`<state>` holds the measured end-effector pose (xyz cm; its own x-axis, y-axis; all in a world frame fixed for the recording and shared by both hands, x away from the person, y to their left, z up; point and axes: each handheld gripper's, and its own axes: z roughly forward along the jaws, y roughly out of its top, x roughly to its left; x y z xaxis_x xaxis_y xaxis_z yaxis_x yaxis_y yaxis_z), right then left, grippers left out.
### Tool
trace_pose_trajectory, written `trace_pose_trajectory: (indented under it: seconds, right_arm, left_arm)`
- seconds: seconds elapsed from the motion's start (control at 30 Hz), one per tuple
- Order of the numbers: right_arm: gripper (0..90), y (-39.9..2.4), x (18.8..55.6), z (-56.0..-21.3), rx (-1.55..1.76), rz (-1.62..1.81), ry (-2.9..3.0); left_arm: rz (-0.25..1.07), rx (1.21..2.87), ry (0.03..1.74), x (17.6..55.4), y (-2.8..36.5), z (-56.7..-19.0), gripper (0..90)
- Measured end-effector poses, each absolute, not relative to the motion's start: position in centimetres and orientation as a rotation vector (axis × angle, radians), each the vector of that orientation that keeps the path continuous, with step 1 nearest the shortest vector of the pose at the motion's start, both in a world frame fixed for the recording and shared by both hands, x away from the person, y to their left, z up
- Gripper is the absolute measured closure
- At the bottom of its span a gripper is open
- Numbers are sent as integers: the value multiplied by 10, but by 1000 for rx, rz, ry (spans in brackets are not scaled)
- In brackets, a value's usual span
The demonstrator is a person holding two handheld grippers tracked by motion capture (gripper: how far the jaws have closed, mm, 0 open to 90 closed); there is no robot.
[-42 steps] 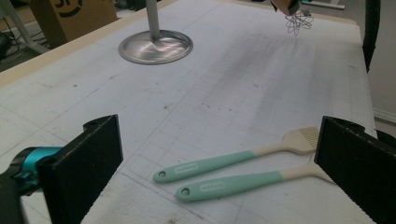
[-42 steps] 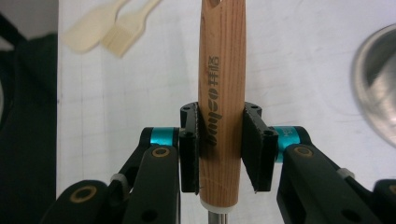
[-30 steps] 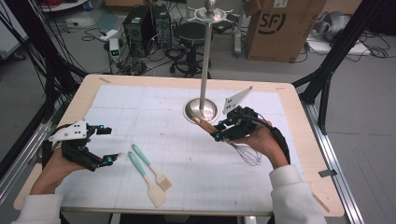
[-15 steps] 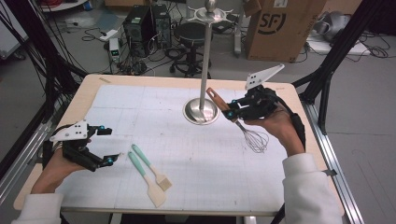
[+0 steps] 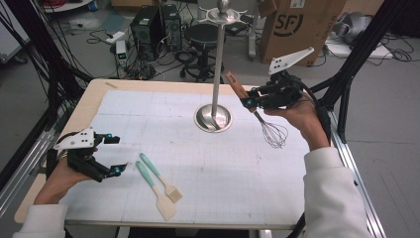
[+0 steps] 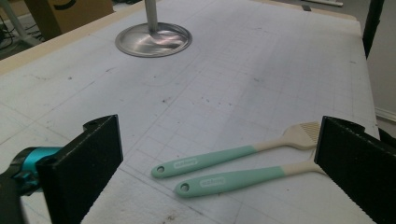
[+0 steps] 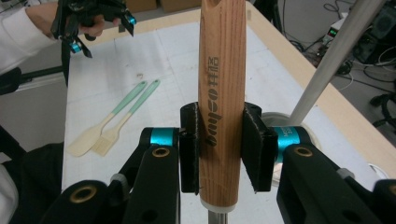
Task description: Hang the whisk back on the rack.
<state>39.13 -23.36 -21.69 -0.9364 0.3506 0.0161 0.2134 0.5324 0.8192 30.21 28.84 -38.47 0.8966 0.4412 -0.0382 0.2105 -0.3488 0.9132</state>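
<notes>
Above the right half of the tabletop (image 5: 148, 106), the right tool (image 5: 250, 99) is clenched on the whisk (image 5: 267, 126), its pads pressed against both flanks of the wooden handle (image 7: 219, 107). That handle points up and toward the metal stand (image 5: 216, 64), while the wire head (image 5: 274, 134) hangs down and clear of the surface.

Handling: the whisk is judged light, with a stiff, smooth handle and a springy wire cage. Grip it on the handle only; the loops would flex and give no firm hold. The varnished-looking wood may slip if the tilt increases, so the grip belongs near mid-handle, as shown.

Materials: the handle is round, reddish-brown, grained timber with dark printed lettering and a metal collar at its lower end. The stand is a polished steel pole on a shallow round base (image 6: 153, 39), topped by what appear to be hooks, though they are too small to confirm.

Near the front left, the left tool (image 5: 114, 154) stands released, holding nothing. Just beside it lie a spatula (image 5: 154, 191) and a brush (image 5: 161, 177), both with mint-green handles and pale heads, probably silicone.
</notes>
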Motion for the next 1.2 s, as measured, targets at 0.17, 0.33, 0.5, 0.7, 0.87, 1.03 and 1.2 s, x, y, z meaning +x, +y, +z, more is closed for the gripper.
trace_pose_trajectory:
  seconds: [0.17, 0.33, 0.5, 0.7, 0.87, 1.03, 1.2]
  right_arm:
    - [702, -238, 394, -210, 500, 1372, 2615]
    - [701, -245, 399, -200, 505, 1375, 2595]
    - [702, -257, 405, -189, 529, 1402, 2568]
    - [702, -270, 415, -175, 548, 1414, 2559]
    - [702, -277, 423, -161, 549, 1432, 2546]
    - [701, -279, 431, -146, 537, 1434, 2533]
    - [701, -280, 439, -136, 540, 1416, 2552]
  left_arm:
    - [259, 1934, 481, 303, 290, -384, 17]
    - [255, 1942, 481, 303, 290, -385, 17]
    - [250, 1940, 479, 303, 289, -385, 17]
    - [245, 1942, 480, 303, 290, -385, 17]
    - [242, 1945, 482, 304, 290, -386, 17]
    - [248, 1942, 479, 303, 291, -385, 17]
    - [248, 1951, 475, 303, 290, -386, 17]
